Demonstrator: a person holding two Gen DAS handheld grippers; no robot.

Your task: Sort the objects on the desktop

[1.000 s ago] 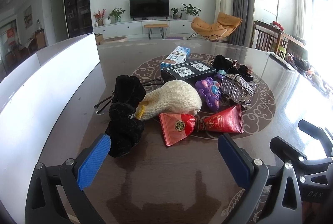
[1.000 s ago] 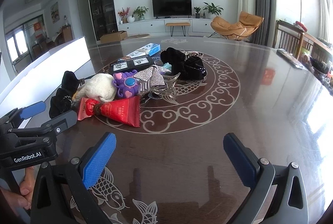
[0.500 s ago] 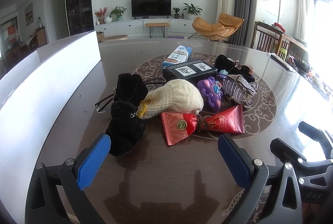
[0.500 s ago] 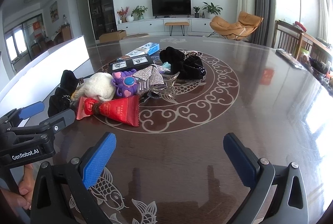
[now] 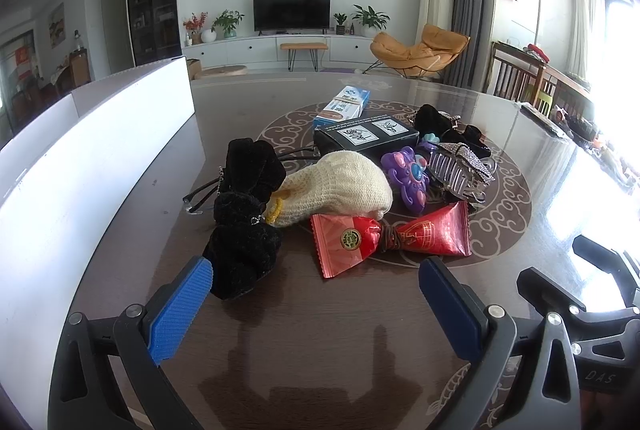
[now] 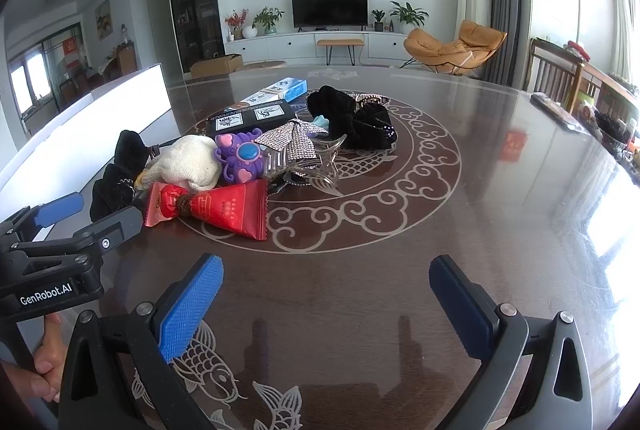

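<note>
A pile of objects lies on the dark table (image 5: 320, 350): a red candy-shaped packet (image 5: 388, 236) (image 6: 216, 208), a cream knit pouch (image 5: 340, 188) (image 6: 188, 162), a black velvet scrunchie (image 5: 244, 214), a purple toy (image 5: 406, 174) (image 6: 238, 158), a rhinestone hair claw (image 5: 460, 170) (image 6: 300, 154), a black box (image 5: 366, 136) and a toothpaste box (image 5: 344, 102). My left gripper (image 5: 316, 290) is open and empty, just short of the red packet. My right gripper (image 6: 326, 290) is open and empty, nearer than the pile and to its right.
A white box wall (image 5: 80, 166) runs along the table's left side. More black hair accessories (image 6: 352, 118) lie behind the claw. The left gripper's body (image 6: 52, 262) shows at the right wrist view's left edge. A remote (image 6: 556, 110) lies far right.
Both grippers have drifted slightly; the pile sits a little differently in each view. Nothing on the table has moved, and both grippers stay open.
</note>
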